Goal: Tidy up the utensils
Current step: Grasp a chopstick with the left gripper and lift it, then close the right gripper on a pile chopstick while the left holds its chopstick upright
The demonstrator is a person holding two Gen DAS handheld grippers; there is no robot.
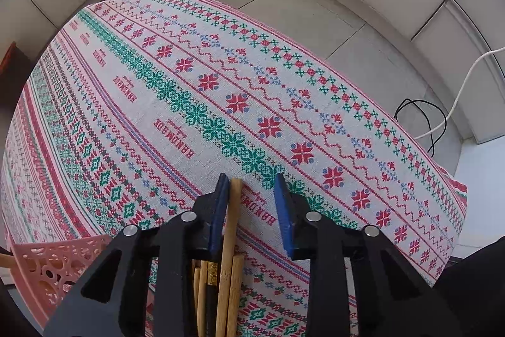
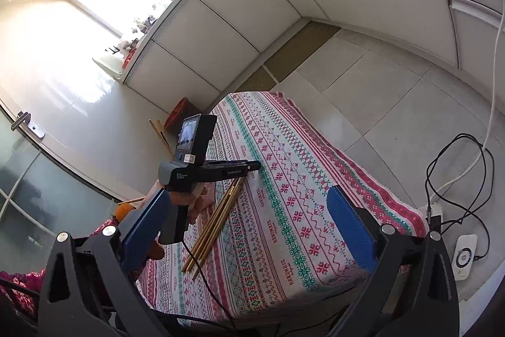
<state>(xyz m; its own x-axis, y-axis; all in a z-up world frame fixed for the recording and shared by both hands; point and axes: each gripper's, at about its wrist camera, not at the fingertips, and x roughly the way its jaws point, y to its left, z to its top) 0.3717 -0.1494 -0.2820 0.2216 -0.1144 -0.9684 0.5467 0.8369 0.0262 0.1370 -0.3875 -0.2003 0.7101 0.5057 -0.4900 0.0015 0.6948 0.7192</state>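
A bundle of several wooden chopsticks (image 2: 217, 220), one of them black, lies on the patterned tablecloth (image 2: 284, 179) near its left side. My left gripper (image 1: 251, 179) points steeply down over the bundle's far end. One wooden chopstick (image 1: 235, 204) stands between its blue pads, against the left pad, with a clear gap to the right pad. The other chopsticks (image 1: 205, 286) lie under the gripper's body. The right wrist view shows the left gripper (image 2: 255, 167) held in a person's hand (image 2: 197, 204). My right gripper (image 2: 249, 193) hovers wide open over the table's near end with nothing in it.
A pink perforated basket (image 1: 53, 267) sits at the table's left edge. Black and white cables (image 2: 457, 179) and a white device (image 2: 464, 258) lie on the tiled floor to the right. White cabinets line the far walls.
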